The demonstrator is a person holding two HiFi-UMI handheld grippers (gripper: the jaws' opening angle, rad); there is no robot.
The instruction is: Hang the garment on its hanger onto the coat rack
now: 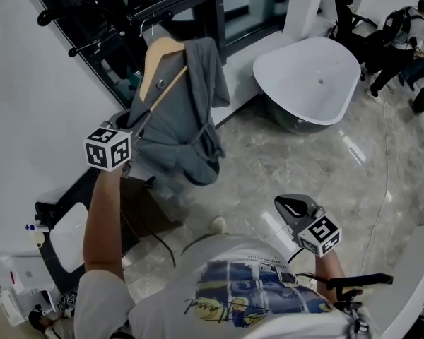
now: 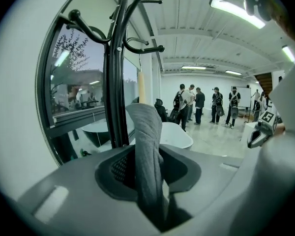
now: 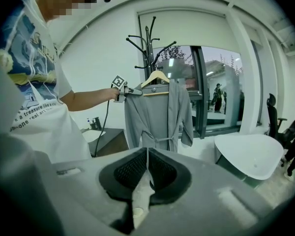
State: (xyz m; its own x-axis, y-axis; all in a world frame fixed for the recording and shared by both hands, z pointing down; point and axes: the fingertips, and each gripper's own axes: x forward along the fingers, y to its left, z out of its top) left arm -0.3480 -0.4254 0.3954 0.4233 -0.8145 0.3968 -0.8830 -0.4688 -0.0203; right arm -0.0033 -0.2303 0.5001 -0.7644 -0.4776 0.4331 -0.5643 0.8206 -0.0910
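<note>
A white wall (image 1: pixel 28 83) is at the left. The left gripper (image 2: pixel 148 171) has its fingers a little apart, with a fold of the one grey robe (image 1: pixel 177 119) between them. The robe sits on one wooden hanger (image 1: pixel 159 66), right by the hooks of the one black coat rack (image 2: pixel 115 73); I cannot tell if it hangs there. One white tub (image 1: pixel 311 80) stands on the shiny stone floor (image 1: pixel 268 161). The right gripper (image 1: pixel 295 207) has its fingers pressed together, empty. A few people (image 2: pixel 199 104) stand far off.

The garment (image 1: pixel 177 119) on its hanger (image 1: pixel 159 55) hangs before the coat rack (image 3: pixel 148 48); to its right, the bathtub (image 1: pixel 307 80) stands on the floor (image 1: pixel 283 168).
</note>
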